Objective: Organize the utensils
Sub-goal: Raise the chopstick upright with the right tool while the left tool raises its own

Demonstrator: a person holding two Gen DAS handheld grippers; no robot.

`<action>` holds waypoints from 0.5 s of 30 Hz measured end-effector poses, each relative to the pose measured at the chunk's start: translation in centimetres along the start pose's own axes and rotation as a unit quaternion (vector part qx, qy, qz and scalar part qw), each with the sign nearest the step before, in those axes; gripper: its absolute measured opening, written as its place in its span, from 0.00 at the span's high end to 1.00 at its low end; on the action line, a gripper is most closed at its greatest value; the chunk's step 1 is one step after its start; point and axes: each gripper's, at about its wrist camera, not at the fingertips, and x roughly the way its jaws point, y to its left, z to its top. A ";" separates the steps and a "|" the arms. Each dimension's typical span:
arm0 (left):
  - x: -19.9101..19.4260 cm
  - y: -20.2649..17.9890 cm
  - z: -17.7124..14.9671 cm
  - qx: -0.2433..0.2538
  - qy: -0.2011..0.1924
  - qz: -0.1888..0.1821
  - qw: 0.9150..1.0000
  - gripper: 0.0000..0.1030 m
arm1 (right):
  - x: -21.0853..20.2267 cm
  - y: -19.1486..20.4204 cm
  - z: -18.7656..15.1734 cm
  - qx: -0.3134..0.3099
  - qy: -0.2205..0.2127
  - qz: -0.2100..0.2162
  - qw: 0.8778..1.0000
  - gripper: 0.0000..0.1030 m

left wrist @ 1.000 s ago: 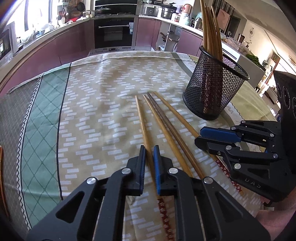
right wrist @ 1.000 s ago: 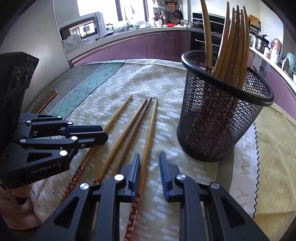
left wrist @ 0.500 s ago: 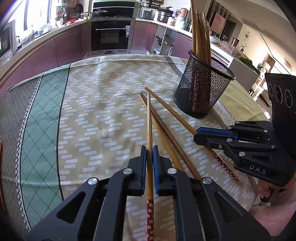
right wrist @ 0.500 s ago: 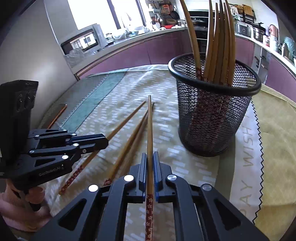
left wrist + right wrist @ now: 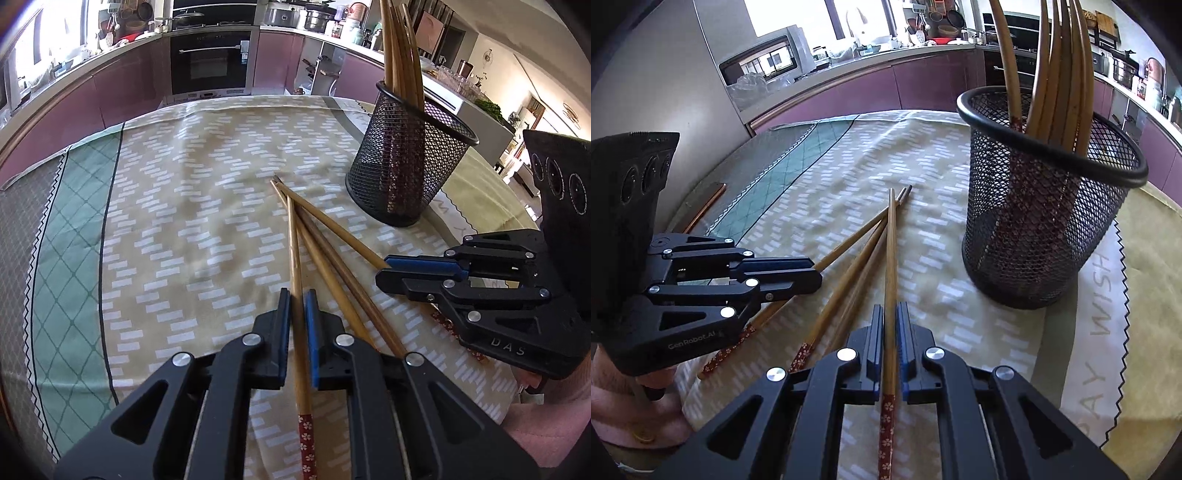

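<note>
I hold one chopstick in each hand now. The left gripper [image 5: 297, 308] has its jaws clenched on a chopstick [image 5: 293, 243] that runs straight forward from the jaws, the tip away from me and the red flowered end behind the pads. The right gripper [image 5: 890, 321] has its jaws clenched in the same way on a second chopstick [image 5: 892, 243], also pointing straight ahead. Two more chopsticks [image 5: 332, 266] lie on the surface between and under the held ones, and all tips come near together.

The mesh holder [image 5: 1045, 229] stands upright with several chopsticks already in it. It is ahead and to the right of both jaws, and I judge that the right gripper is nearer to it. Both held sticks lie almost flat, so I think each must be tilted upright before it goes over the rim.

The surface has a patterned tablecloth [image 5: 192, 229], beige with a green band. Behind it is a kitchen with purple cabinets and an oven [image 5: 208, 62].
</note>
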 end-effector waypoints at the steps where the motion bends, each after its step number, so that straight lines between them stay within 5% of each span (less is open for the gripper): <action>1: 0.0 0.0 0.1 -0.001 0.000 0.002 1.000 0.92 | 0.1 0.0 0.1 0.000 0.000 0.001 1.000 0.94; 8: -1.0 -0.3 0.0 -0.005 -0.015 -0.003 1.000 0.93 | -1.3 -0.5 0.0 0.003 -0.020 0.007 1.000 0.95; 15: -4.4 -0.3 0.8 -0.008 -0.049 -0.049 0.998 0.93 | -4.6 -0.8 -0.2 -0.001 -0.061 0.029 0.998 0.95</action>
